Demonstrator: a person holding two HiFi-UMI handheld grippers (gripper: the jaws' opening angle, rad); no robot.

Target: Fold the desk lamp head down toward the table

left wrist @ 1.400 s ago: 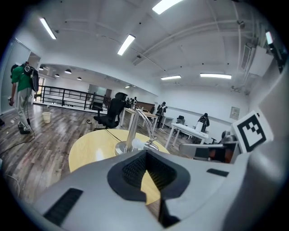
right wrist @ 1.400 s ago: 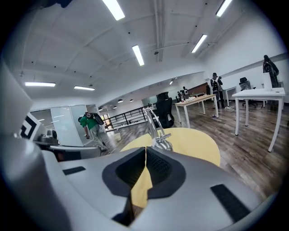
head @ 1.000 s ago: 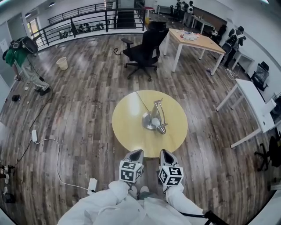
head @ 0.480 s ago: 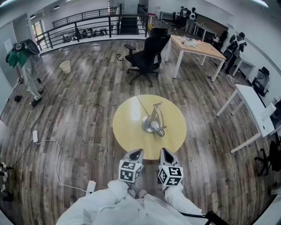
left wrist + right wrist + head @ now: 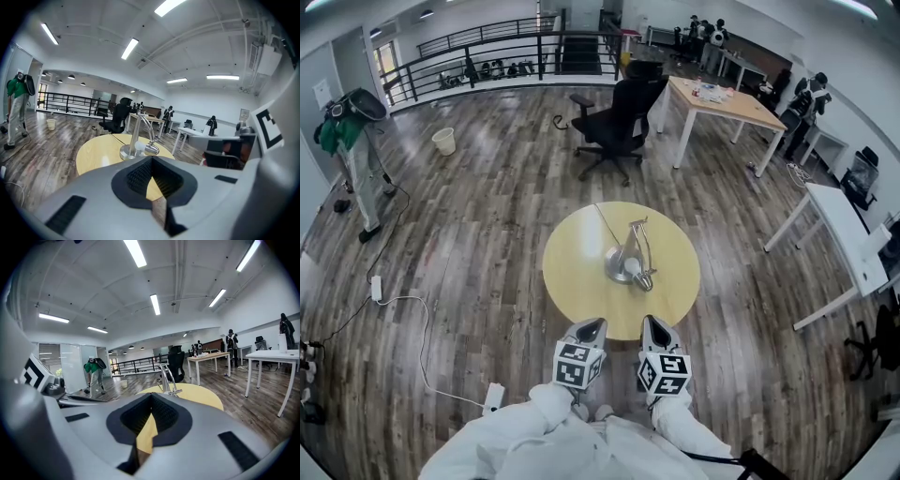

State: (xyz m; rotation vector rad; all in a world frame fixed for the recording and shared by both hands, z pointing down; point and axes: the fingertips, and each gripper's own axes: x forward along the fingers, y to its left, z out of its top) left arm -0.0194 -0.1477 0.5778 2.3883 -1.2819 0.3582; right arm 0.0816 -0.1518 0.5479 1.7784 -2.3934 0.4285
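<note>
A silver desk lamp [image 5: 628,258] stands in the middle of the round yellow table [image 5: 581,272], its arm bent over and its head [image 5: 643,277] low beside the round base. My left gripper [image 5: 589,327] and right gripper [image 5: 654,327] hover side by side over the table's near edge, both shut with nothing between the jaws and well short of the lamp. In the left gripper view the lamp [image 5: 139,145] shows beyond the closed left gripper [image 5: 152,159]. In the right gripper view the lamp [image 5: 168,380] stands farther off past the closed right gripper [image 5: 151,394].
A black office chair [image 5: 614,117] and a wooden desk [image 5: 722,94] stand beyond the table. A white desk [image 5: 844,225] is at the right. A white cable with a power strip [image 5: 497,397] lies on the floor at the left. A person in green [image 5: 347,131] is far left.
Both grippers and the lamp keep their places. The person in green at the far left has straightened up and shifted a little.
</note>
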